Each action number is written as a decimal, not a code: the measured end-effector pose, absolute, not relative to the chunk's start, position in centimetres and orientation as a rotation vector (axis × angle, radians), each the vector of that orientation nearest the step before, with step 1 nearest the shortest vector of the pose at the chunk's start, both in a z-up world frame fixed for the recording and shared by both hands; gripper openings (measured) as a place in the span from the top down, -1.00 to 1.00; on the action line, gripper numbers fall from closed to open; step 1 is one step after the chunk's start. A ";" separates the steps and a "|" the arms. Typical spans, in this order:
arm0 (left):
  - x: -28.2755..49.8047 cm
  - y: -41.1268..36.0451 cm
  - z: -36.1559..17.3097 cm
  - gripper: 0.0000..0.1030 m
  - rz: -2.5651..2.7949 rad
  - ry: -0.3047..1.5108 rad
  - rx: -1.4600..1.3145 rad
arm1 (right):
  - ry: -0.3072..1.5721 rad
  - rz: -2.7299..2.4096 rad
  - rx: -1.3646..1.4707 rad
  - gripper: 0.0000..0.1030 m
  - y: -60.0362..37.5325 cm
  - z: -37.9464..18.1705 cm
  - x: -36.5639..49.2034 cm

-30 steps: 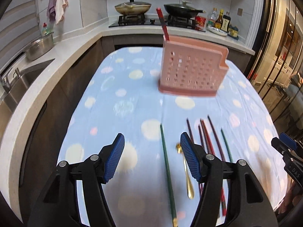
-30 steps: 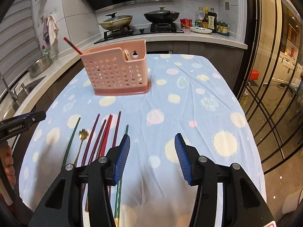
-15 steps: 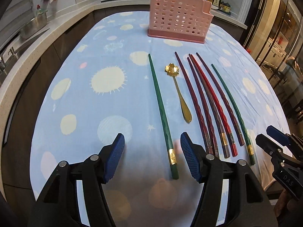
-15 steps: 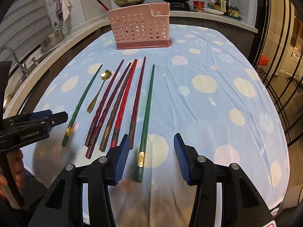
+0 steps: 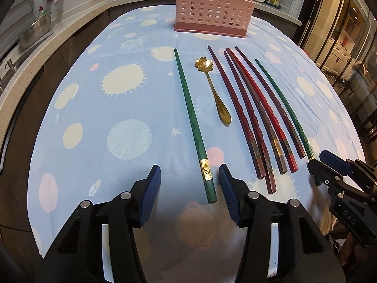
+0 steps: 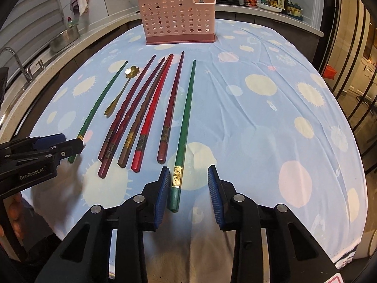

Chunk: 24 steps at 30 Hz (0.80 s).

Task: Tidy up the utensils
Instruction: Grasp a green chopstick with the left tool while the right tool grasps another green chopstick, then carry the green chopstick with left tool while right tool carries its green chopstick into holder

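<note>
Both claws have just been closing but grip nothing yet: left gripper (image 5: pixel 189 180) and right gripper (image 6: pixel 189 184) each straddle a green chopstick (image 5: pixel 188 108) butt at the table's near edge, shafts pointing toward the pink caddy (image 5: pixel 212 7).

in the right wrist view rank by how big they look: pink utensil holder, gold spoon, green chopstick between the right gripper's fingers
1. pink utensil holder, the bulkiest
2. green chopstick, longer than the holder but thin, and nearest the camera, so this order is unsure
3. gold spoon, clearly smallest

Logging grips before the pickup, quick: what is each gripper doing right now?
Left gripper: open, just been closing, left green chopstick between its jaws.
Right gripper: open, just been closing, right green chopstick between.
</note>
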State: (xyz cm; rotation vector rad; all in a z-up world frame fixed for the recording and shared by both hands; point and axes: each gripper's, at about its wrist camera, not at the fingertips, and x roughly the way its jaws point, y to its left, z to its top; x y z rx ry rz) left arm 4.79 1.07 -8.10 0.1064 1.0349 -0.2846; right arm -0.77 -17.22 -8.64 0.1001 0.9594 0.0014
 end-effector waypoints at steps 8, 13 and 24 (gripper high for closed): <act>4.6 0.9 -8.1 0.69 -0.313 1.029 0.106 | 0.951 -0.004 0.074 0.64 -17.1 -8.7 -0.8; 4.5 0.8 -8.1 0.84 -0.344 1.032 0.081 | 0.947 0.007 0.067 0.85 -17.0 -8.7 -0.9; 4.1 1.7 -5.8 0.86 -0.363 1.011 0.021 | 0.899 0.020 0.103 0.87 -18.0 -6.3 -1.5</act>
